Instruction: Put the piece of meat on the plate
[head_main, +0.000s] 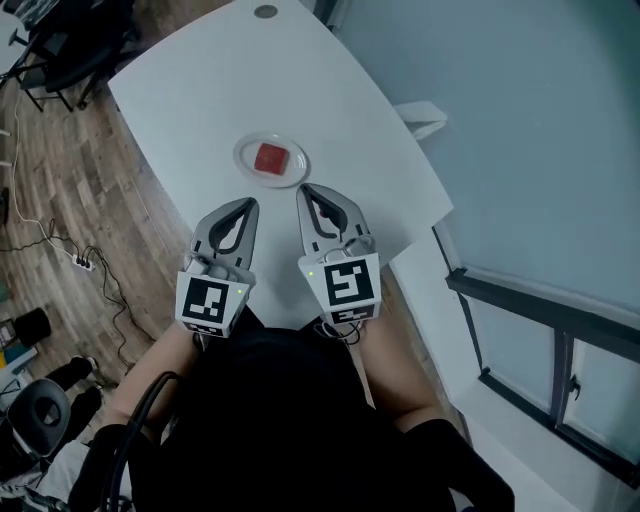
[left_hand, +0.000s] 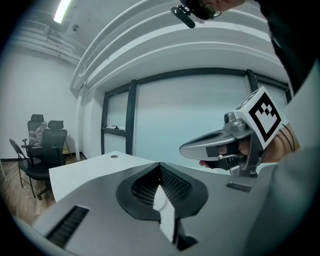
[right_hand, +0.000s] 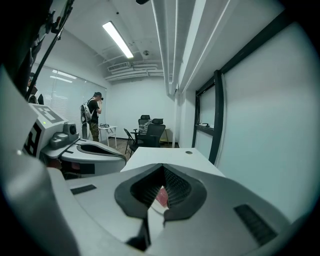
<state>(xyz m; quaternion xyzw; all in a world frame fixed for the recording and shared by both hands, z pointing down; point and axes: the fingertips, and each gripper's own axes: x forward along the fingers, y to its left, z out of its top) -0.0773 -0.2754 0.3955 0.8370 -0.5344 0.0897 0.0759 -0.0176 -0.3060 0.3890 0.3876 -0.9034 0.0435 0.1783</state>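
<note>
- Piece of meat (head_main: 270, 158): was red, unpatterned.
- Plate (head_main: 246, 150): was plain white.
- Bench (head_main: 220, 90): was white, unmarked.
- Left tongs (head_main: 249, 204) and right tongs (head_main: 304, 189): had grey shells with black ribbed pads inside.
- Marker cubes (head_main: 208, 300): were white, printed with black square patterns.
- Floor (head_main: 70, 170): was brown wood plank.
- Person's clothing (head_main: 280, 420): was black.
- Office chairs (left_hand: 42, 145): were black.
- Window frame (head_main: 540, 310): was dark grey.
- Glass wall (head_main: 520, 120): was pale blue-green.
</note>
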